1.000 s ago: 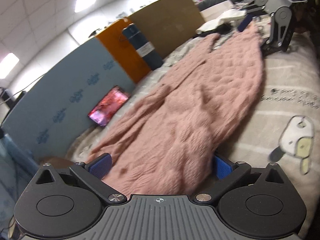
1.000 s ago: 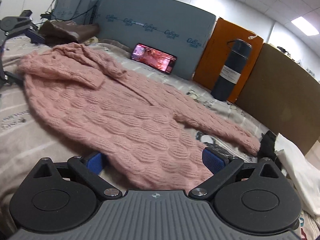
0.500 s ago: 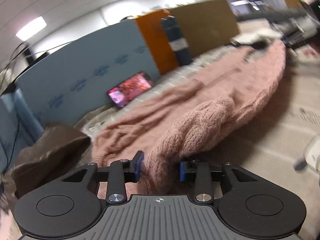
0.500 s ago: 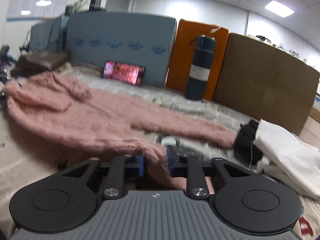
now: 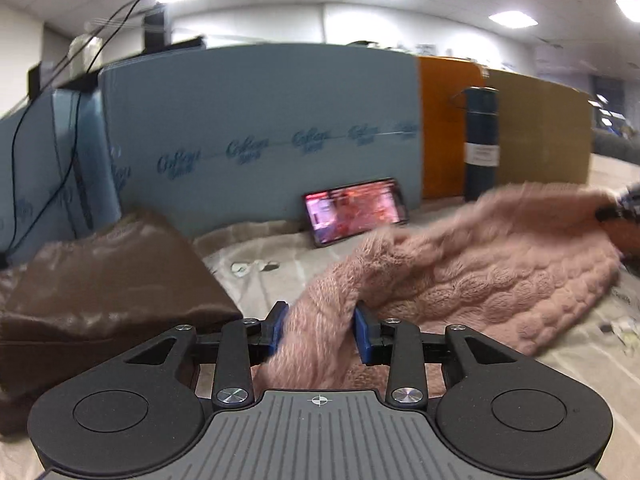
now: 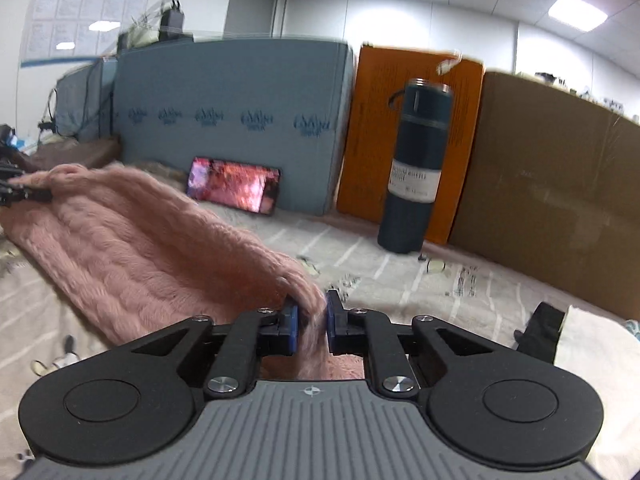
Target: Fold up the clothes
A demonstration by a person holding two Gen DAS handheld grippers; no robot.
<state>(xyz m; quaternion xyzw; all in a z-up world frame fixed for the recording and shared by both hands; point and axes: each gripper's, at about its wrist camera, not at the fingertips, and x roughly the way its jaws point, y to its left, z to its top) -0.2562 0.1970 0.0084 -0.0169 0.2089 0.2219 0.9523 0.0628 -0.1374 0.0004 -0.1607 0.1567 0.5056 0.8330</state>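
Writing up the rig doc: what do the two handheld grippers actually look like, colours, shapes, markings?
Both match. The left gripper and right gripper each have a grey ribbed base plate bearing a small crosshair mark, two round black housings with disc insets, black angled linkage arms with silver screw heads, and blue pads on the fingers. No cables, sleeves or hands show in either wrist view.

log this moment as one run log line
step: fold lift | left gripper: shut on fuzzy pink knit sweater | right gripper: shut on sweater | sweater: edge raised off patterned bedsheet
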